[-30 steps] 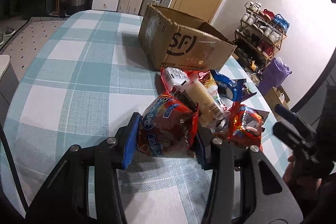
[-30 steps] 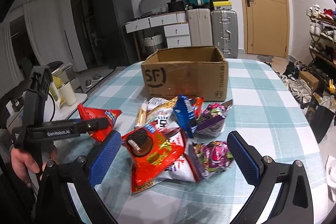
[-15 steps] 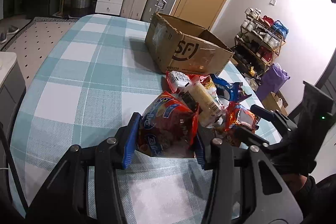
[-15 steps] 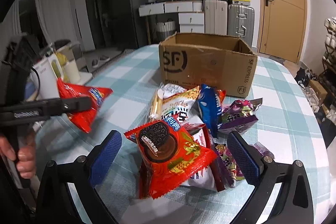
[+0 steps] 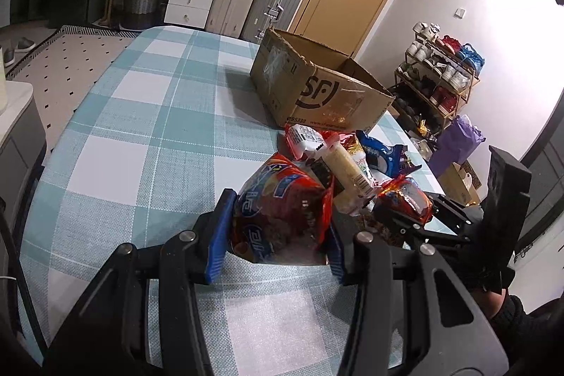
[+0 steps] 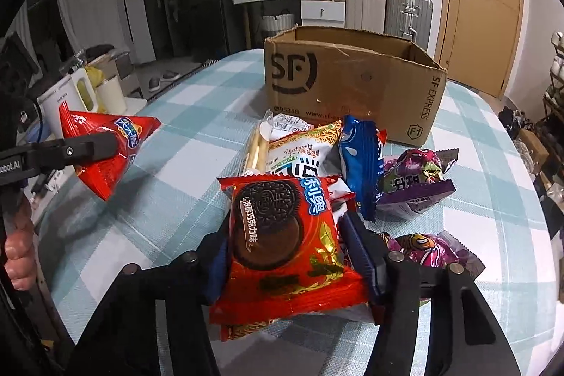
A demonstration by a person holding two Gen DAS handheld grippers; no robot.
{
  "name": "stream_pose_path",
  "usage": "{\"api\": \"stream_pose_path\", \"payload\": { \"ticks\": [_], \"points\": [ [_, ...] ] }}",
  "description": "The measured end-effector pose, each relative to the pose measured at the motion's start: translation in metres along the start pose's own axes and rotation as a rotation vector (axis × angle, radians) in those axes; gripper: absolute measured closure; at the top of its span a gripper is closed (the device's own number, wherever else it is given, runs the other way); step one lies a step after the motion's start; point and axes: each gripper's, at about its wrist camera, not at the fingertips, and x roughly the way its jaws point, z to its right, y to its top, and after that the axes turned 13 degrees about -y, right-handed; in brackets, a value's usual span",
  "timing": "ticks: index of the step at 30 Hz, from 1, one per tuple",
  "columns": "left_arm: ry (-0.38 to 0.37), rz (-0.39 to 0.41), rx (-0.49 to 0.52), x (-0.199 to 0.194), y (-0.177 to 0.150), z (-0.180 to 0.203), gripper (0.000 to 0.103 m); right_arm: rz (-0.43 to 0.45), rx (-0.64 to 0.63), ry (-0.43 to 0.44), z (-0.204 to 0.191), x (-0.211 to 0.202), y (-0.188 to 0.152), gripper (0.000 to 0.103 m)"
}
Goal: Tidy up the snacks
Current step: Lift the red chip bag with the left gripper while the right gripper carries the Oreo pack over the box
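The right gripper (image 6: 285, 256) is closing its jaws on the red cookie packet (image 6: 282, 235), whose lower edge is hiding the snacks beneath it. The packet's long axis is running away from the camera toward the cardboard box (image 6: 352, 83), at the near end of the pile on the checked surface (image 6: 197, 136). The left gripper (image 5: 276, 235) is gripping a red chip bag (image 5: 282, 217) off the surface, its print partly covered.

The right gripper (image 6: 285, 256), formerly spread wide above the snack pile in front of the cardboard box (image 6: 352, 83), has descended and is closing on the red cookie packet (image 6: 282, 235).
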Motion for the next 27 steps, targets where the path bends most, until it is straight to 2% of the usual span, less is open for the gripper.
{"api": "stream_pose_path", "payload": {
  "ticks": [6, 16, 27],
  "points": [
    [-0.006, -0.002, 0.010, 0.000, 0.002, 0.006, 0.060, 0.023, 0.036, 0.021, 0.008, -0.009, 0.001, 0.057],
    [-0.015, -0.022, 0.034, 0.007, 0.005, 0.017, 0.060, 0.034, 0.095, 0.060, 0.020, -0.014, 0.000, 0.058],
    [-0.039, -0.016, 0.098, 0.017, 0.051, 0.037, 0.060, 0.074, 0.139, 0.086, 0.035, -0.028, 0.024, 0.058]
  ]
}}
